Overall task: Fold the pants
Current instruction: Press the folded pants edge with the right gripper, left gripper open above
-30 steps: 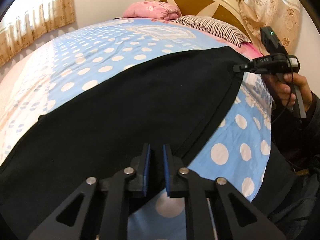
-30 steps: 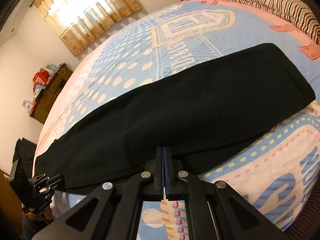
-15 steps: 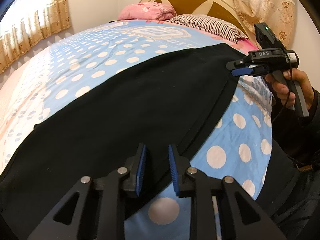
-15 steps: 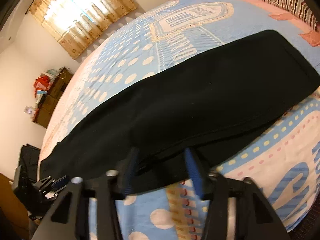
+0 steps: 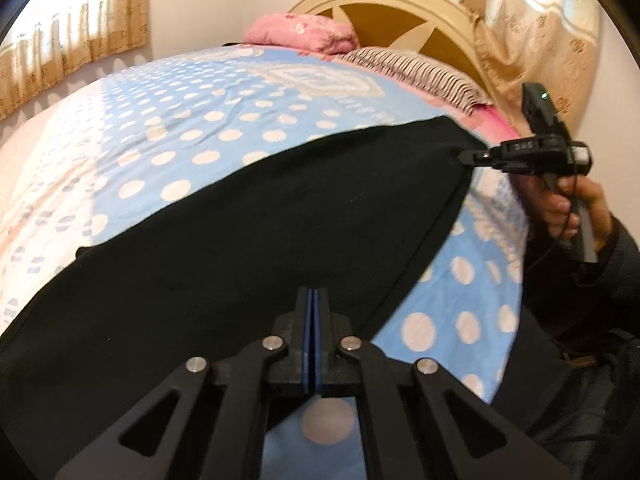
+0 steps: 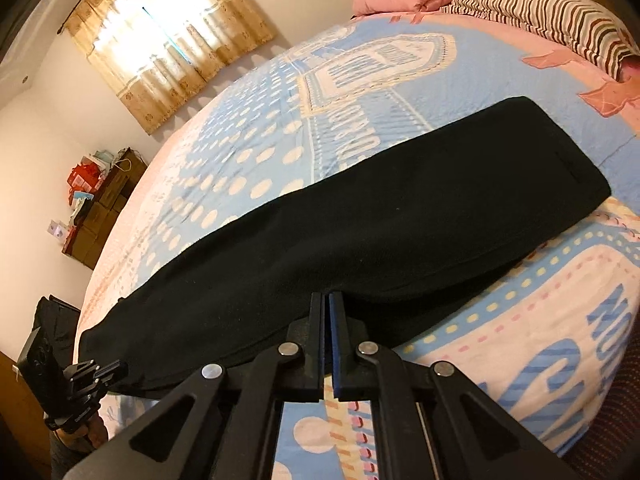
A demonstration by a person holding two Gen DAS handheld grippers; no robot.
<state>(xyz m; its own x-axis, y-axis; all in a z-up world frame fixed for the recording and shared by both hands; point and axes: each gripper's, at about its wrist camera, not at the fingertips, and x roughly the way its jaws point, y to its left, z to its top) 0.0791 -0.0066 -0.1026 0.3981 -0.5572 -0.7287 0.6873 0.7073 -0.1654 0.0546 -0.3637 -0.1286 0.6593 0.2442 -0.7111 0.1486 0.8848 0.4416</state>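
Note:
Black pants lie flat in a long folded strip across the blue polka-dot bedspread, also in the right wrist view. My left gripper is shut on the near edge of the pants at one end. My right gripper is shut on the near edge of the pants at the other end; it also shows in the left wrist view pinching the far corner. The left gripper shows in the right wrist view at the far left corner.
A pink pillow and a striped pillow lie at the headboard. Curtains hang at the window. Boxes and a low cabinet stand by the far wall. The bed edge runs just below my grippers.
Both grippers were open half a second ago and have now closed on the near edge of the pants. The right gripper moved back in to the pants corner.

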